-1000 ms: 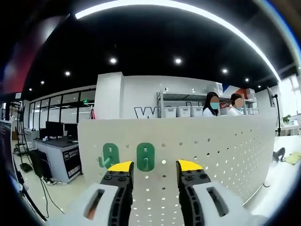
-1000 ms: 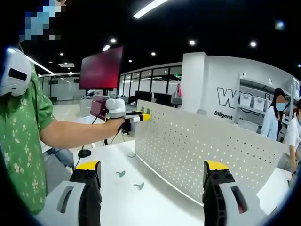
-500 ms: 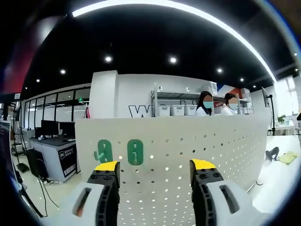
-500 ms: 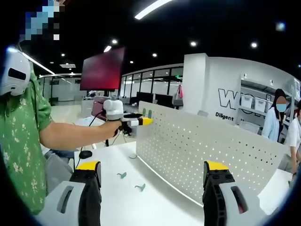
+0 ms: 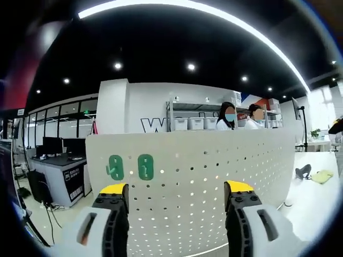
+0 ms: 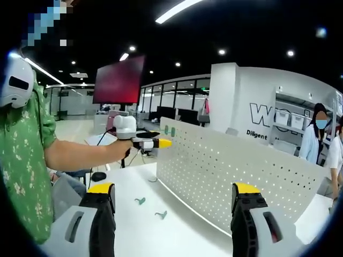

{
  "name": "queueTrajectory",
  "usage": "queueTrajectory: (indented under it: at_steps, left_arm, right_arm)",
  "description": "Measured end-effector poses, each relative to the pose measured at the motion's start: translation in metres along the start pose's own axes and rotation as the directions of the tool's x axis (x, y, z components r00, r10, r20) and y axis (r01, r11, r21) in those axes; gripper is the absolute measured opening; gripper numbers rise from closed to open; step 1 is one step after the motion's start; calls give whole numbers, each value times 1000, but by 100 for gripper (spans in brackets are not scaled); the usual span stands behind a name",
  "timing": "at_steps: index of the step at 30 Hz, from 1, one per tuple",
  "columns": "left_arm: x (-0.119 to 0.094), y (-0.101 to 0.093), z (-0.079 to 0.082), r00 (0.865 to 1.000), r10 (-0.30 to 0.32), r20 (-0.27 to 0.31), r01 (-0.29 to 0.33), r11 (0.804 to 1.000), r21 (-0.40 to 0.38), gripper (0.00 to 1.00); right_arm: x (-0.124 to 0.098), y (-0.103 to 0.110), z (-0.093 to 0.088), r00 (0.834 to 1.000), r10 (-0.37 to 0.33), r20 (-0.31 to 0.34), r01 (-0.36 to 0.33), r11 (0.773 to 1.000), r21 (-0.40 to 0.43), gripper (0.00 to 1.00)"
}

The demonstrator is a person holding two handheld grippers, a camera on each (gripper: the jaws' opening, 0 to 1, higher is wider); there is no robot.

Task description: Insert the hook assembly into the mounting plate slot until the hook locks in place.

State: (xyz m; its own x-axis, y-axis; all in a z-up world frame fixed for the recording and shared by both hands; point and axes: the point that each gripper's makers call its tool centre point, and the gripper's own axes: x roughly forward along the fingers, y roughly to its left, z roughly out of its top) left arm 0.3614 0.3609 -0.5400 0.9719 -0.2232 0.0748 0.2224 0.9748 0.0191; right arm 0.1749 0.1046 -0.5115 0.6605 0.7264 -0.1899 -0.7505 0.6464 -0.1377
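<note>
Two green hooks (image 5: pixel 146 166) sit side by side in the upper left of the white perforated mounting plate (image 5: pixel 214 176); they also show as small green marks (image 6: pixel 169 130) near the plate's (image 6: pixel 236 176) top corner. My left gripper (image 5: pixel 174 191) is open, a short way back from the plate, with nothing between its jaws. Held in a person's hand, it shows from the side as the left gripper (image 6: pixel 158 143), beside the plate's near end. My right gripper (image 6: pixel 174 190) is open and empty over the table. Two loose green hooks (image 6: pixel 140 201) (image 6: pixel 161 214) lie on the white table (image 6: pixel 134 225).
A person in a green patterned shirt (image 6: pixel 24 160) stands at the left. Two people (image 5: pixel 238 118) stand by shelving behind the plate. A desk with monitors (image 5: pixel 59 155) is at the far left. A yellow item (image 5: pixel 321 176) lies on the table's right side.
My left gripper has opened wider and drawn back from the plate, leaving the second green hook mounted beside the first. The right gripper has barely moved.
</note>
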Motion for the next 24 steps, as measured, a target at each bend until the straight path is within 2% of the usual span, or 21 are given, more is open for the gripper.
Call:
queueTrajectory:
  at_steps: [24]
  left_arm:
    - [-53, -11, -16, 999, -24, -37, 23, 1000, -15, 74]
  right_arm:
    - [4, 18, 0, 999, 33, 0, -33, 999, -2, 91]
